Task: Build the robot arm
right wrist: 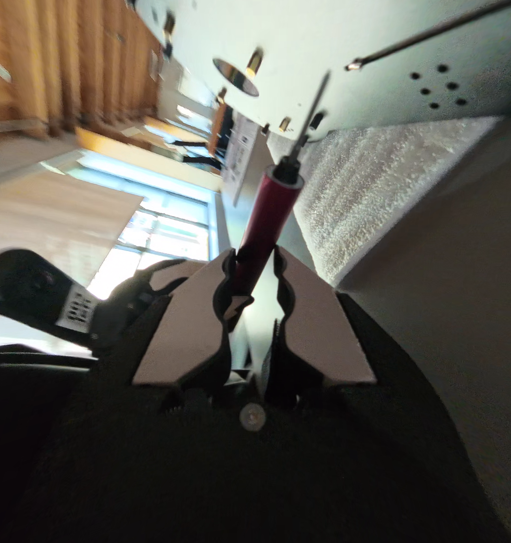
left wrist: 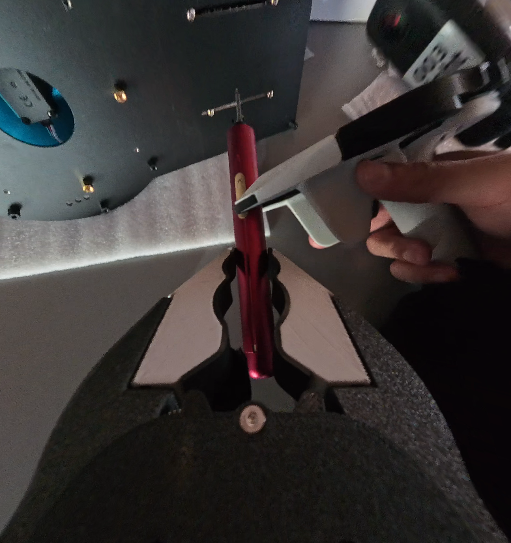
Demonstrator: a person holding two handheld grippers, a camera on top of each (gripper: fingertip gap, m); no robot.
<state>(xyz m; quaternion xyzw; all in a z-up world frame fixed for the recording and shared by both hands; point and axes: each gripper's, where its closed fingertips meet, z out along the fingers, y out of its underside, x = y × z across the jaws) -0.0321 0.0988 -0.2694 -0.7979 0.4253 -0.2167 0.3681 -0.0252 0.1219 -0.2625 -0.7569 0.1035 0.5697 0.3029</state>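
Observation:
A red pen-shaped screwdriver (left wrist: 244, 164) points away from me, its thin bit (left wrist: 238, 102) against a slot in a dark metal plate (left wrist: 160, 102). My left gripper (left wrist: 252, 255) is shut on its lower barrel. My right gripper (left wrist: 255, 219) comes in from the right, held by a hand, and its fingers (left wrist: 245, 204) straddle the barrel at the gold button (left wrist: 239, 185). In the right wrist view my right gripper (right wrist: 254, 258) is closed around the red screwdriver (right wrist: 273, 205), whose bit (right wrist: 316, 105) reaches the plate (right wrist: 366, 35). The left gripper's body (right wrist: 28, 291) shows at the left.
The plate lies on white foam sheet (left wrist: 101, 235) on a grey table (left wrist: 42, 323). It carries brass standoffs (left wrist: 120, 95) and a round hole showing a blue part (left wrist: 1, 117). A person's hand (left wrist: 439, 191) grips the right gripper's handle. Wooden panels (right wrist: 57, 58) stand far behind. My two grippers' fingertips are within a few centimetres of each other.

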